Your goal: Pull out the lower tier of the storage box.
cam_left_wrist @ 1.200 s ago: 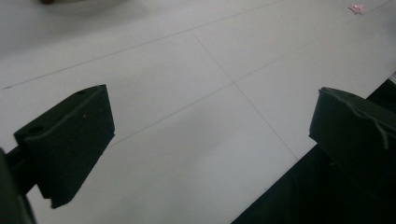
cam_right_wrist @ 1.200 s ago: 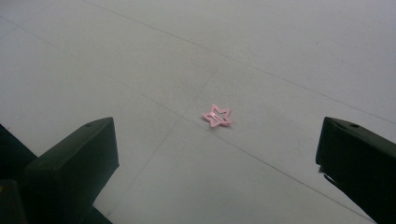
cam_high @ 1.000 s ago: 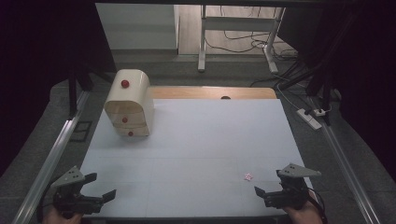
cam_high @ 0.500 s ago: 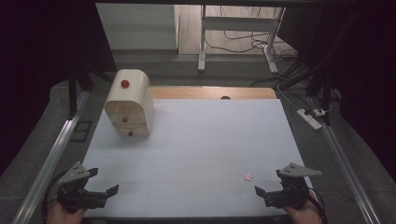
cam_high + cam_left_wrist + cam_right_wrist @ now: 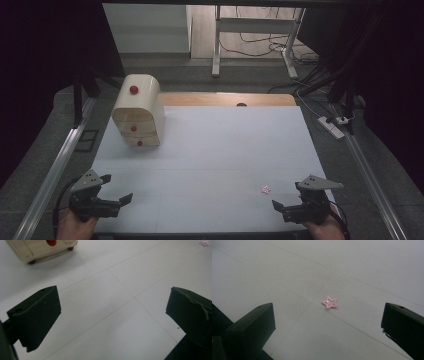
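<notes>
One pink star clip (image 5: 329, 302), one three-knobbed cabinet (image 5: 137, 111), two gaping tongs.

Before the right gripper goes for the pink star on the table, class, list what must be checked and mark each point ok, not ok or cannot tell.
1. Right gripper open, with nothing between its jaws: ok.
2. Pink star lies ahead between those jaws in the right gripper view: ok.
3. Star lies flat and alone on the white table, nothing touching it: ok.
4. Left gripper open and far from the star, at the table's other near corner: ok.
5. Wooden drawer box well away from the star: ok.
6. Whether the thin star can be pinched off the flat top: cannot tell.
</notes>
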`<act>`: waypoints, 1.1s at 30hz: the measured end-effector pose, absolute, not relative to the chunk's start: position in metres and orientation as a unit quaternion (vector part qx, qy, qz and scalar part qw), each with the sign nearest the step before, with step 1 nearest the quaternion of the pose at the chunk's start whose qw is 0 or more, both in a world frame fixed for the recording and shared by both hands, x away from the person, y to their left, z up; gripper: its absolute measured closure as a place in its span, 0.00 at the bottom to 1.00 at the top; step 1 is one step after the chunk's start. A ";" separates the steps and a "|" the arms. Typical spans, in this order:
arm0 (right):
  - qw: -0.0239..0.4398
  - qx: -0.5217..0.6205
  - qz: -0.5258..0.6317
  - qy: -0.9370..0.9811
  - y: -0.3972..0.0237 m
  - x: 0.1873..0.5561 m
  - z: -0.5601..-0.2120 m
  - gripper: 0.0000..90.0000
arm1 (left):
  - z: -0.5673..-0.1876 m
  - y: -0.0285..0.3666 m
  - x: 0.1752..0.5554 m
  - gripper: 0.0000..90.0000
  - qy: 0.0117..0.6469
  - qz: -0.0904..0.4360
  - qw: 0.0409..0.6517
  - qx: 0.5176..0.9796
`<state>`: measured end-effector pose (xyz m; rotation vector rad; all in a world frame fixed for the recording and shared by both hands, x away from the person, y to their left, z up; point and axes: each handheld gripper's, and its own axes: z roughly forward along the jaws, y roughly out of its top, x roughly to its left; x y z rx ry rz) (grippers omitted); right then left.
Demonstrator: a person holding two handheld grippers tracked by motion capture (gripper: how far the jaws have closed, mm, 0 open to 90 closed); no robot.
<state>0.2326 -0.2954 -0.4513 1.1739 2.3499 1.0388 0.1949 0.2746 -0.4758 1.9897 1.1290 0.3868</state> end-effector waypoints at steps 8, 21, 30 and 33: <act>0.158 0.411 0.362 0.822 -0.295 0.233 -0.452 0.00 | -0.478 0.272 0.203 0.01 0.442 0.163 0.400 0.786; 0.158 0.410 0.361 0.823 -0.294 0.233 -0.452 0.00 | -0.482 0.267 0.221 0.00 0.450 0.164 0.388 0.788; 0.159 0.411 0.358 0.823 -0.294 0.233 -0.452 0.00 | -0.487 0.265 0.239 0.00 0.455 0.157 0.383 0.789; 0.159 0.411 0.358 0.823 -0.294 0.233 -0.452 0.00 | -0.488 0.267 0.245 0.00 0.458 0.151 0.396 0.781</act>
